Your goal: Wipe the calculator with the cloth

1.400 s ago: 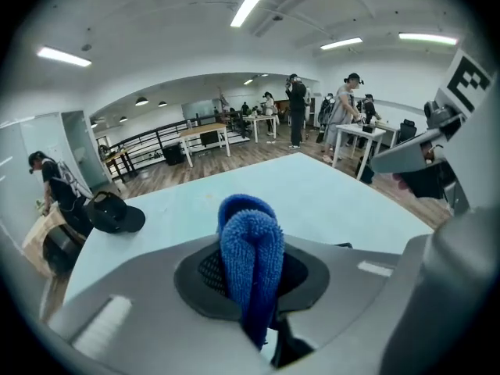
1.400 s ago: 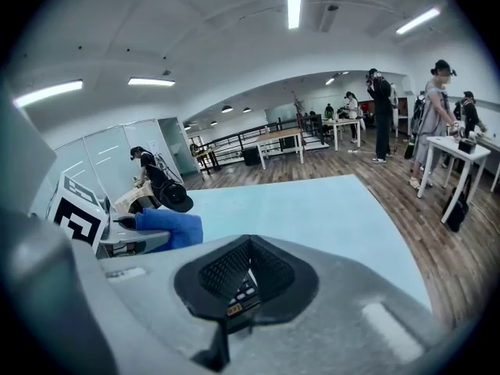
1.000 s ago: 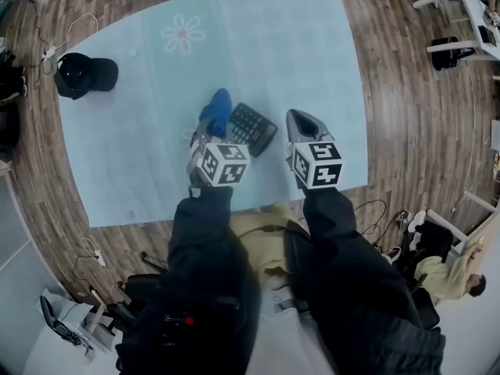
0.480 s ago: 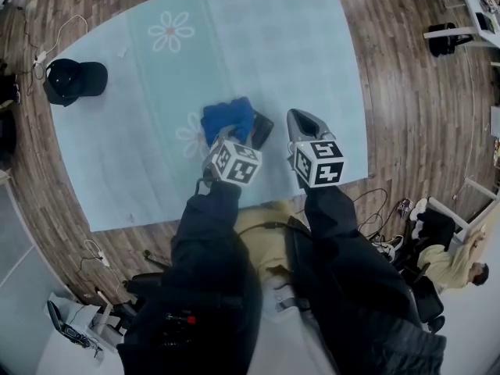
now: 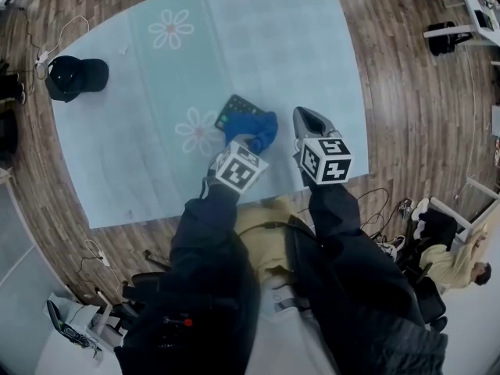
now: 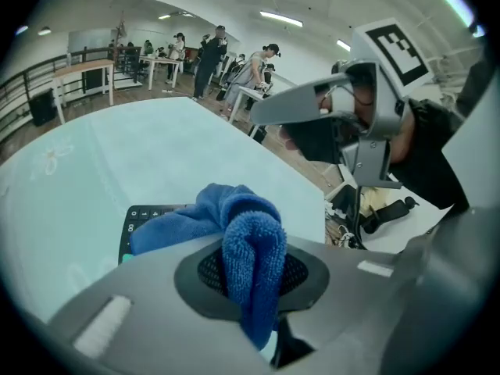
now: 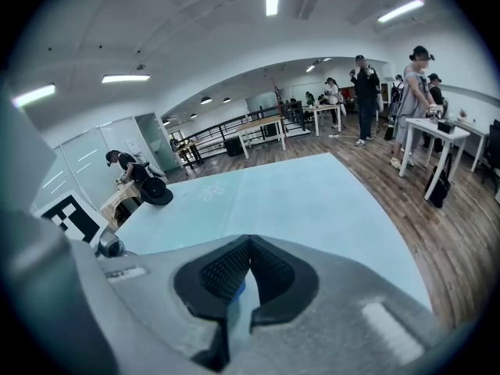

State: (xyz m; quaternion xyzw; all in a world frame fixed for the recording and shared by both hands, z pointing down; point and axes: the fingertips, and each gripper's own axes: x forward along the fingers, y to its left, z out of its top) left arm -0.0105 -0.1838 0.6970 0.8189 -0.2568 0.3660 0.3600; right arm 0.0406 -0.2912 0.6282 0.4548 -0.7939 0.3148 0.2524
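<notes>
Cloth pinched in the left hand-held gripper, lying over the near end of the calculator

The calculator (image 5: pixel 237 108) lies flat on the light blue worktop (image 5: pixel 281 45), its long axis running on a slant from far left to near right in the head view; the far-left end shows its keys, while the near-right end is under the blue cloth (image 5: pixel 256 130). The left hand-held gripper (image 5: pixel 248 142) sits just at that covered end, its jaws clamped on a fold of the cloth, the rest of which spreads forward onto the calculator. The right hand-held gripper (image 5: pixel 309 120) hovers just to the right of the cloth, apart from it, jaws drawn together with nothing between them. A black cap (image 5: pixel 74 75) rests well apart, at the worktop's far left edge
</notes>
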